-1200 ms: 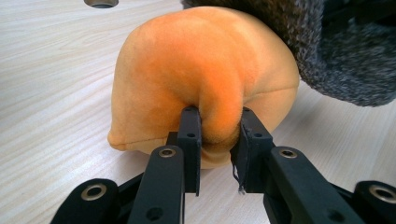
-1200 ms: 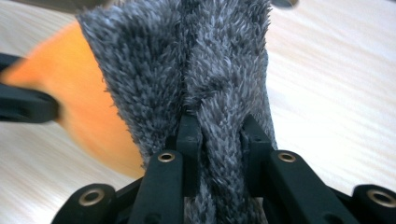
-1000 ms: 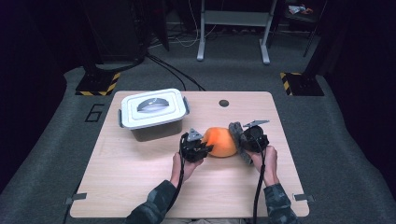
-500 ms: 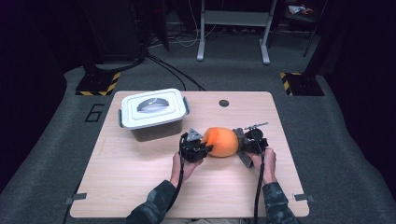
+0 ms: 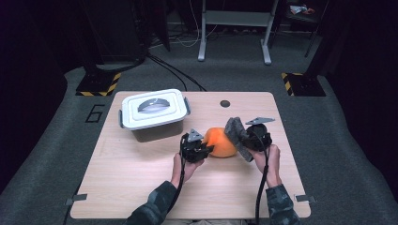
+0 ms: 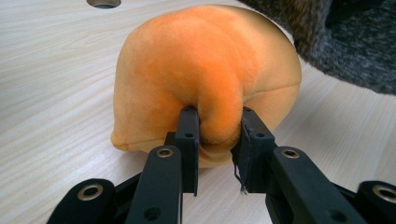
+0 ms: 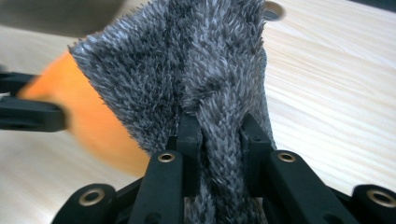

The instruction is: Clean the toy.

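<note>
A round orange plush (image 5: 219,142) lies mid-table. My left gripper (image 5: 206,151) is at its left side, and in the left gripper view the jaws (image 6: 217,140) pinch a fold of the orange plush (image 6: 205,70). My right gripper (image 5: 244,138) holds a grey fuzzy cloth (image 5: 236,131) up against the plush's right side. In the right gripper view the grey cloth (image 7: 187,60) is clamped between the shut gripper (image 7: 219,140), with the left gripper (image 7: 28,114) at the far left. An edge of the grey cloth (image 6: 345,42) hangs over the plush.
A white lidded container (image 5: 152,112) stands at the table's back left. A small round hole (image 5: 225,103) sits near the back edge of the wooden table (image 5: 141,183). Black stands with striped bases (image 5: 98,84) are on the floor behind.
The right gripper dipped and then rose again with the grey cloth, which now stands more upright beside the plush. The left gripper and the plush have kept still.
</note>
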`<state>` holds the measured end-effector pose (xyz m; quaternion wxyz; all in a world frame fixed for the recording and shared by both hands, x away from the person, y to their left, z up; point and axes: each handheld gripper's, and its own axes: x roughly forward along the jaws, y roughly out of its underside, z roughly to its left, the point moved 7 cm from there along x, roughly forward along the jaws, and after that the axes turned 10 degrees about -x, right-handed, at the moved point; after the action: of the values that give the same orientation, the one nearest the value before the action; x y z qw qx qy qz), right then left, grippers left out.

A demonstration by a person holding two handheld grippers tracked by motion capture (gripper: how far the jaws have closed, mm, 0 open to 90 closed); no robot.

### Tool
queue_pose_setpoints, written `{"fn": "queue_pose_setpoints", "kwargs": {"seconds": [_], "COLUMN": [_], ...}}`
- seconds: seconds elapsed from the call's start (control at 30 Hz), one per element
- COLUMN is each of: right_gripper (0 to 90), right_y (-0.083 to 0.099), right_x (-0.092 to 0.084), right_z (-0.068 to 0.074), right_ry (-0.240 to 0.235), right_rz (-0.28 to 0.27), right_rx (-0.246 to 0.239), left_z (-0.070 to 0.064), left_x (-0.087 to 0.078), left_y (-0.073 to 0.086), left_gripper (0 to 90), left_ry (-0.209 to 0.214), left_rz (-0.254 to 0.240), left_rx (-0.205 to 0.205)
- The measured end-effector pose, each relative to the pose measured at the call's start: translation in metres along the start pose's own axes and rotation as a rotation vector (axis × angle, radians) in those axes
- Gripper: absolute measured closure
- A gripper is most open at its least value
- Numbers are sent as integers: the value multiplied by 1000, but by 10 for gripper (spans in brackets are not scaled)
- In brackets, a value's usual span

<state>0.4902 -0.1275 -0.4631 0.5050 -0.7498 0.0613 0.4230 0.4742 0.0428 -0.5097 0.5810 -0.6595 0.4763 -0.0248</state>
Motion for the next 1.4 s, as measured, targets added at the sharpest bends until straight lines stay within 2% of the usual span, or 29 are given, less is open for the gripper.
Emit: {"fn": "queue_pose_setpoints", "kwargs": {"seconds": [0.1,0.23,0.33,0.43,0.47,0.53,0.63,0.77,0.9,1.0,1.13,1.23,1.4], "right_gripper": [742,742,743,742,743,742,743,745,745,746,745,745,744], "right_y": [0,2,1,1,2,1,1,2,1,1,-4,-12,-25], "right_x": [11,18,19,20,20,21,22,22,22,18,9,-2,-13], "right_z": [7,3,0,-2,-2,-3,-4,-4,-4,-5,-3,4,25], "right_ry": [16,9,13,13,6,3,12,22,30,27,35,28,-9], "right_rz": [39,34,36,37,37,37,40,39,22,9,-13,-34,-55], "right_rx": [-40,-17,-20,-14,-13,-12,-15,-9,-3,6,-9,-29,-91], "left_z": [1,5,8,10,10,9,3,-2,-1,1,1,-2,-8], "left_x": [0,-1,1,4,5,6,9,11,10,8,3,1,-2], "left_y": [0,2,6,8,7,6,6,8,7,7,2,-1,-4], "left_gripper": [705,566,449,397,388,401,492,677,780,810,818,819,820], "left_ry": [3,-35,-53,-69,-62,-80,-79,-93,-75,-55,-28,-13,5], "left_rz": [3,7,12,-1,-2,-8,-13,5,-2,-5,-6,-11,-12], "left_rx": [1,51,73,98,115,159,209,266,235,174,98,53,18]}}
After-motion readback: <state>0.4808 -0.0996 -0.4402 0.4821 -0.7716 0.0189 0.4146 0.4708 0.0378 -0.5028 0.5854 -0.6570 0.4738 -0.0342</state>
